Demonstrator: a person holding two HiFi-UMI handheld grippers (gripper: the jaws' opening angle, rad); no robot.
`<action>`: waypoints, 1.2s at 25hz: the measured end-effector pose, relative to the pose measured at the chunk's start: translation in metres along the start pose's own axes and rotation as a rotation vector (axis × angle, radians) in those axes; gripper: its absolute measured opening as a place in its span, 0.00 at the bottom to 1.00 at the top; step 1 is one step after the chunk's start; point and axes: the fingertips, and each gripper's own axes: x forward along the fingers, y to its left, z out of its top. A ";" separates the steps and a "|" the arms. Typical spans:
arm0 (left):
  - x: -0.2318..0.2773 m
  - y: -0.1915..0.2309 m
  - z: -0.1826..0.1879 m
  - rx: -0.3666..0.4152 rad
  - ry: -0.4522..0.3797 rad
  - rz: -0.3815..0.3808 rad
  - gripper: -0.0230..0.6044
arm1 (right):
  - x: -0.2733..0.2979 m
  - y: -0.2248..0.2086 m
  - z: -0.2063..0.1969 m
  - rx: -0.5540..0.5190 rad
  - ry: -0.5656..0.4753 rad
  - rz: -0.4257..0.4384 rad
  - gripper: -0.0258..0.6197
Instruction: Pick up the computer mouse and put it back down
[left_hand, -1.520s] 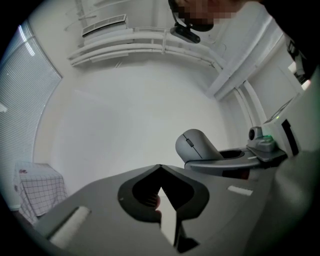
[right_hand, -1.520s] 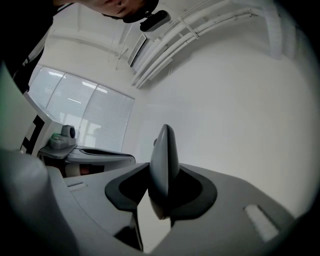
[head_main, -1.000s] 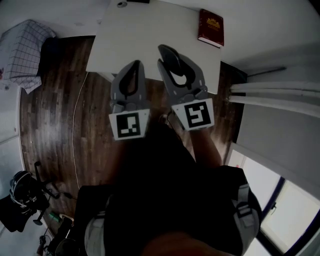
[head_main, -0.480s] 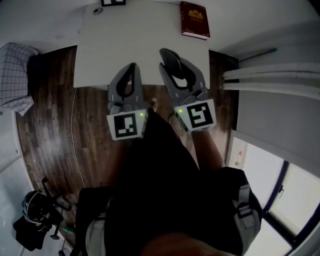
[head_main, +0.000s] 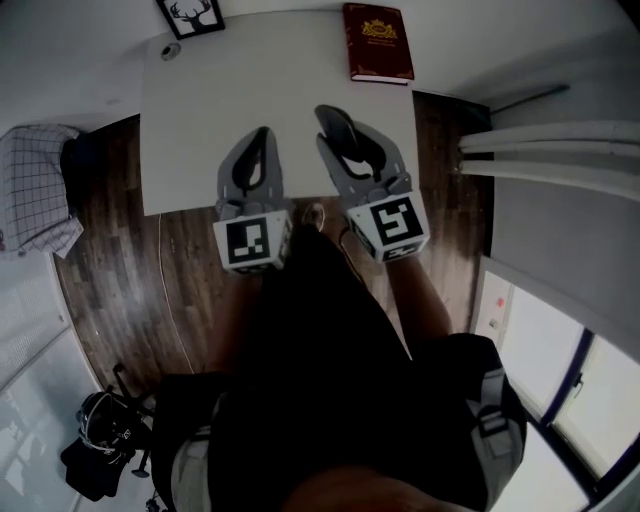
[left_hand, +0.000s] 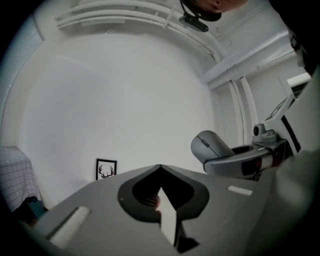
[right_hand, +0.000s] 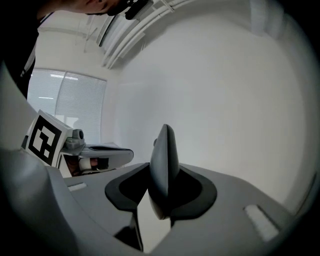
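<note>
The grey plastic computer mouse (right_hand: 162, 165) was not on the white bench (head_main: 230, 90). It stood on edge between the jaws of the right gripper (head_main: 358, 148), which were clamped on its two flanks and set partly apart by its width. In the head view it hung over the near half of the bench, well short of the dark red hardback book (head_main: 378, 42) and the black-framed antler picture (head_main: 190, 14) at the far edge. The left gripper (head_main: 262, 138) was beside it with its jaws together and nothing between them.

The mouse looked light and rigid, with a smooth, curved shell that would probably slide under a loose pinch. The flanks seemed the right place to grip it, low and near the middle, clear of the buttons and wheel, which a hard squeeze might press. It would likely stand a short drop, but should be set down on its flat underside.
</note>
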 end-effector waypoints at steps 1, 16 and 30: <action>0.011 -0.005 -0.003 -0.001 0.011 -0.006 0.04 | 0.003 -0.010 -0.006 0.010 0.013 -0.001 0.28; 0.095 -0.025 -0.040 0.002 0.106 -0.026 0.04 | 0.046 -0.101 -0.112 0.223 0.256 0.039 0.28; 0.157 -0.013 -0.096 0.001 0.222 -0.106 0.04 | 0.097 -0.132 -0.200 0.471 0.435 0.036 0.28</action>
